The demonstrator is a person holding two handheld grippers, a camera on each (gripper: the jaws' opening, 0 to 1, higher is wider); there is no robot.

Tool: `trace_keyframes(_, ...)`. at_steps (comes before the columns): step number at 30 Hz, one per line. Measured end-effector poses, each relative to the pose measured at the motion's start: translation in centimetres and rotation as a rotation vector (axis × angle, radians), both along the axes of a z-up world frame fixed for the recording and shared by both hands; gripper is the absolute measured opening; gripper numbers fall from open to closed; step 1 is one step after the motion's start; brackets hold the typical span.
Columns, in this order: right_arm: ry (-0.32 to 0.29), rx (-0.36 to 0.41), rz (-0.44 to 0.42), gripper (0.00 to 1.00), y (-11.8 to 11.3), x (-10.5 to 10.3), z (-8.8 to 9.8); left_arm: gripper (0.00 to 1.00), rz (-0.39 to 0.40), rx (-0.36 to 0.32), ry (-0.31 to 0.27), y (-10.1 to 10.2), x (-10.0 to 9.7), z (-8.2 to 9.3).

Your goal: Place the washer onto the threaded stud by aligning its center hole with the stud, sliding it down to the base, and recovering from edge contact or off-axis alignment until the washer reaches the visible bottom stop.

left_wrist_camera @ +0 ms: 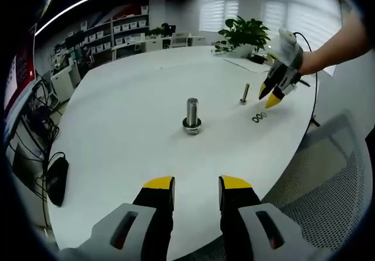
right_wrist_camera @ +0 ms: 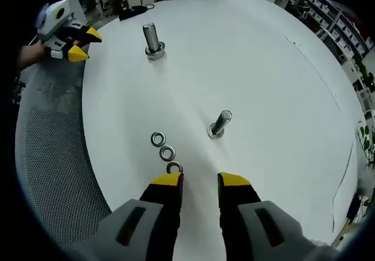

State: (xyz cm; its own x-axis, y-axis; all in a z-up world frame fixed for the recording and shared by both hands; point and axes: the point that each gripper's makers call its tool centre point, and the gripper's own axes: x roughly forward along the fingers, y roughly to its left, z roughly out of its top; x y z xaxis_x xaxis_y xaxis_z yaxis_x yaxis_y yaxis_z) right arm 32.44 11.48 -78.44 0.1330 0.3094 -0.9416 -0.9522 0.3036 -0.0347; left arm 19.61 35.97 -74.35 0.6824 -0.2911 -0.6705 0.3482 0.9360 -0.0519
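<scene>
Three small washers [right_wrist_camera: 167,153] lie in a row on the white table [right_wrist_camera: 263,68], just ahead of my right gripper's left jaw; the nearest washer [right_wrist_camera: 174,167] almost touches its yellow tip. A slim threaded stud [right_wrist_camera: 220,124] stands upright a little beyond and to the right. Farther off stands a thick stud [right_wrist_camera: 153,40] with a wide ring at its base. My right gripper [right_wrist_camera: 200,182] is open and holds nothing. In the left gripper view the thick stud [left_wrist_camera: 191,116] is ahead of my open left gripper [left_wrist_camera: 197,185], with the slim stud [left_wrist_camera: 244,93], washers [left_wrist_camera: 259,117] and right gripper [left_wrist_camera: 270,95] beyond.
A grey mesh chair [right_wrist_camera: 53,155] sits against the table's near edge. A black object [left_wrist_camera: 57,179] with cables lies at the table's left edge. A potted plant [left_wrist_camera: 246,33] and papers sit at the far side, with shelves behind. The left gripper [right_wrist_camera: 82,43] hovers by the table rim.
</scene>
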Motion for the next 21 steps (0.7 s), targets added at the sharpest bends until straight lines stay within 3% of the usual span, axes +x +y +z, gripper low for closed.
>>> trace_keyframes(15,0.012,0.028,0.025,0.27,1.0,-1.7,-0.7,0.28,-0.006,0.001,0.005,0.0,0.0,-0.1)
trace_keyframes(21,0.010,-0.007,0.066,0.27,1.1,-2.1,-1.2,0.28,0.000,0.001,0.006,0.1,0.0,-0.1)
